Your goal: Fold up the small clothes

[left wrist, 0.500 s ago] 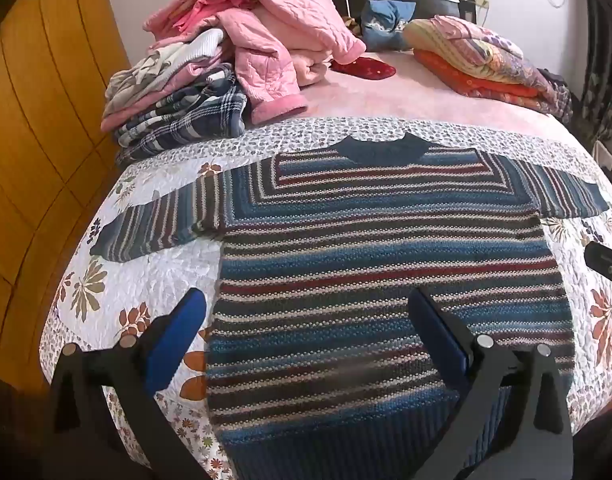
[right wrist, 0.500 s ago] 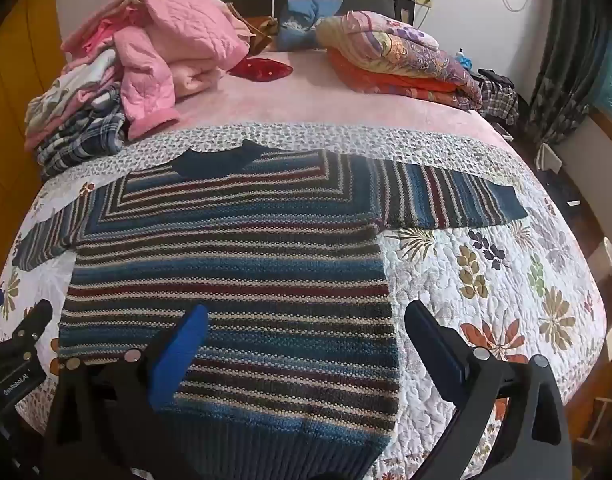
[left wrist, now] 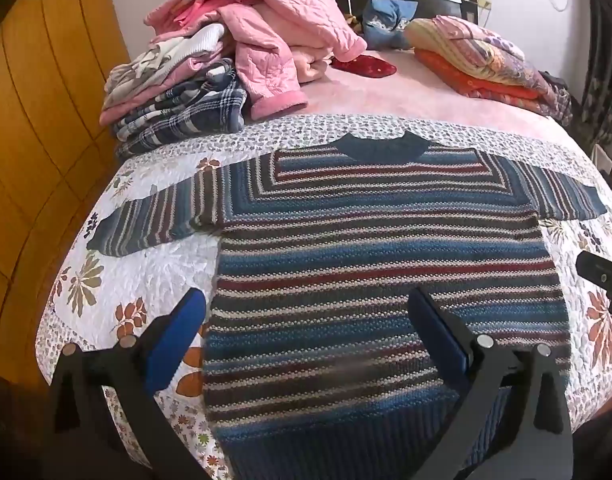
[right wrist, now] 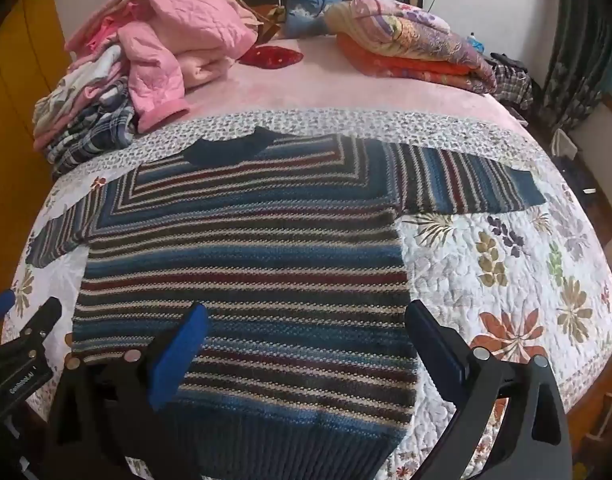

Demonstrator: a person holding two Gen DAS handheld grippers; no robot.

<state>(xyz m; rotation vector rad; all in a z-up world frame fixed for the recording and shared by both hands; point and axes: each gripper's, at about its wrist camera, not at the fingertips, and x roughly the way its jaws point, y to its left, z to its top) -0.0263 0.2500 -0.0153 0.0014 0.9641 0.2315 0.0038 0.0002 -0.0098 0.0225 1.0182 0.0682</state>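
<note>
Striped knit sweater (left wrist: 378, 264) lies flat, sleeves spread, on a quilted floral bedspread (right wrist: 506, 264), its ribbed dark hem nearest. Left gripper (left wrist: 306, 336) and right gripper (right wrist: 306, 344) hover over it, blue-padded jaws spread, grasping nothing. Farther back, a puffy pink clothes heap (left wrist: 242, 40) and folded blankets (right wrist: 410, 44). Gripper lettering is unreadable.

A striped knit sweater (left wrist: 382, 264) (right wrist: 246, 264) in blue, maroon, grey and cream bands lies flat and unfolded on the bed, dark blue collar toward the headboard, both sleeves spread sideways, ribbed blue hem nearest the cameras.
</note>
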